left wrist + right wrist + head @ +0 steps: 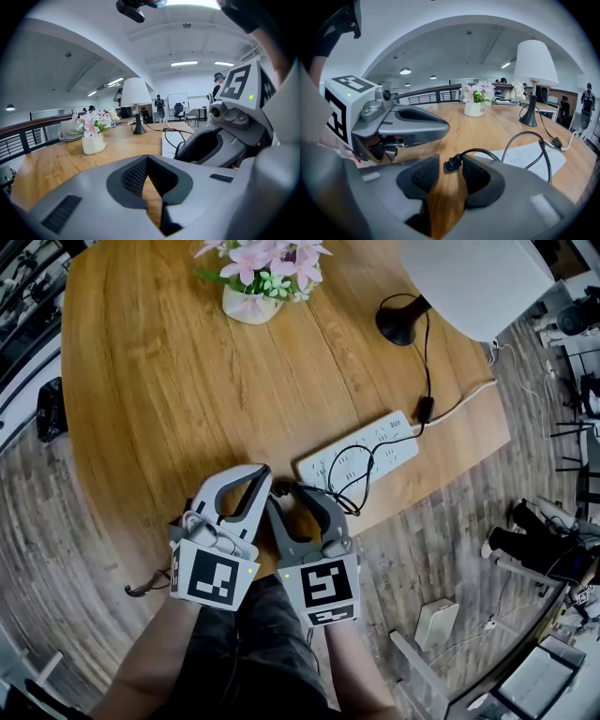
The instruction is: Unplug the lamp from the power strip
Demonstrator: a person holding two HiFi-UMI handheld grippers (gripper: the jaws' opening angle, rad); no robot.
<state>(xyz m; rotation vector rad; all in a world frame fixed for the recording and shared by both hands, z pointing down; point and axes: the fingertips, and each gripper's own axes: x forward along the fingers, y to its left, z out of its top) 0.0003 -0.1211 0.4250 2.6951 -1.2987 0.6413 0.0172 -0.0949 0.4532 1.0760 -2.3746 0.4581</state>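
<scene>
We find the power strip (361, 454) on the table's (159, 399) near right, the lamp (473, 282) behind it, and the flower vase (251, 304) far left.

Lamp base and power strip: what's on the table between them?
Head view: only the lamp's black cord with its inline switch, running from the lamp base to the power strip; nothing else there.

The vase (478, 109) bears small lettering, perhaps "Li"; power strip (375, 442) print is unreadable

grey left claw (265, 472), right claw (291, 491)
</scene>
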